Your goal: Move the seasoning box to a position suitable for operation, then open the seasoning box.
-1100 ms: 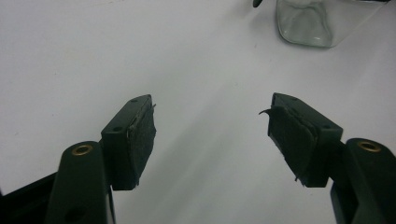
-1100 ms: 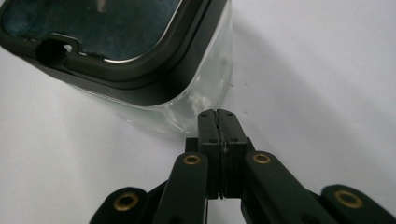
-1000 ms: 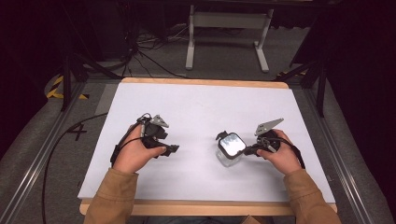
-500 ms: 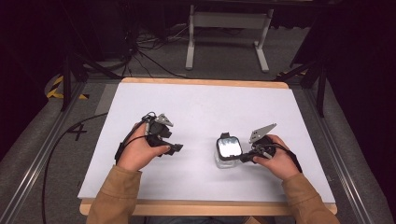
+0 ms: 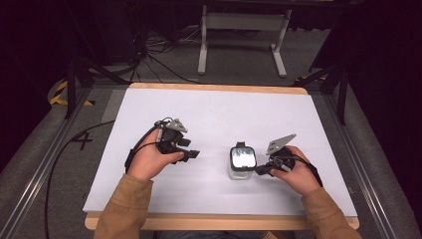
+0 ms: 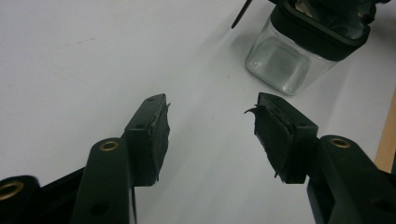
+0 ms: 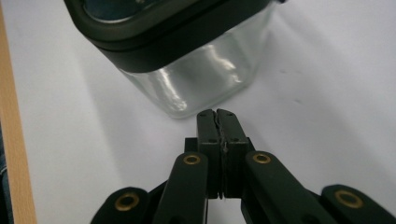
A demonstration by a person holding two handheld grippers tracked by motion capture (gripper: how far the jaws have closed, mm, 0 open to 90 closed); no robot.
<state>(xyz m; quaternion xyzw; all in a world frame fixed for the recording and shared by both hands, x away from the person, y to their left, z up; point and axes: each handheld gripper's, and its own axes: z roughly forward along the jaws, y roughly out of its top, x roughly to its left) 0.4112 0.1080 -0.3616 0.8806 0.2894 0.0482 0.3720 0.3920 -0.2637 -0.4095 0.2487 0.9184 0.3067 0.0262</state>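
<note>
A clear square glass jar [image 5: 242,162] with a black-rimmed lid stands on the white table [image 5: 214,109], right of centre near the front. My left gripper [image 5: 195,154] rests on the table to the jar's left and points at it, a gap apart. In the left gripper view the left gripper [image 6: 210,105] is open; its jaws have just been closing, with nothing between them, and the jar [image 6: 285,60] lies ahead. My right gripper [image 5: 259,170] is shut at the jar's right side. Its tips [image 7: 216,114] sit at the jar's [image 7: 196,79] lower corner; I cannot tell whether they touch.
The table's wooden front edge [image 5: 219,221] runs just behind my forearms. A grey metal stand [image 5: 244,25] is on the floor beyond the far edge. Black cables [image 5: 64,149] trail off the table's left side.
The right hand and the jar have shifted slightly toward the near edge. The left hand has edged a little to the right.
</note>
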